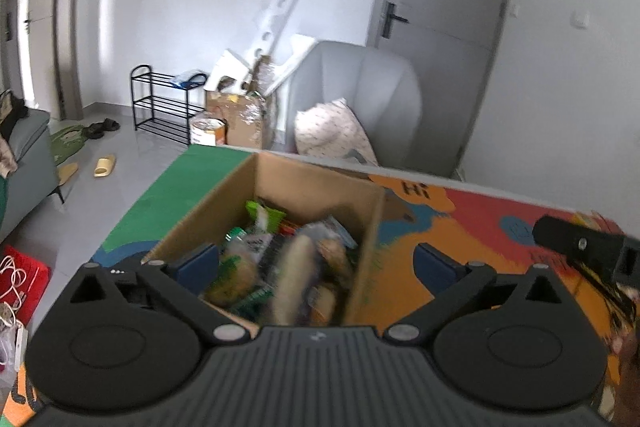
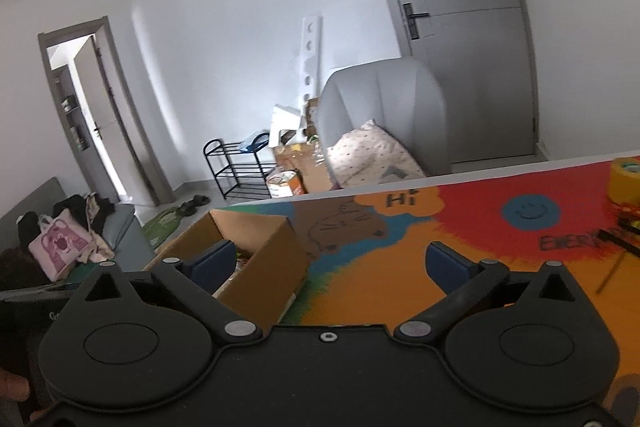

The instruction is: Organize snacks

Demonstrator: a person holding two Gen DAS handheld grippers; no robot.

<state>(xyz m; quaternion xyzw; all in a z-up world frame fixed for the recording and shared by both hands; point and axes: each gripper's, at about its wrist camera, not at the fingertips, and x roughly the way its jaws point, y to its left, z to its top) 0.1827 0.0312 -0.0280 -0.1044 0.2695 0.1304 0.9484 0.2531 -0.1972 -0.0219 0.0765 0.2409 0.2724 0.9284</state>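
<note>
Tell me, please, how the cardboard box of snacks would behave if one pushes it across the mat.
The box would probably slide, not tip: it sits low and wide on the flat mat. Its open top and thin walls may flex under pressure. The loose packets heaped inside likely add some weight and could shift.

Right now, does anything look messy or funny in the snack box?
Yes. The snack packets lie jumbled in the cardboard box, piled at all angles rather than in rows. The box itself stands upright on the colourful mat; nothing has spilled out.
</note>
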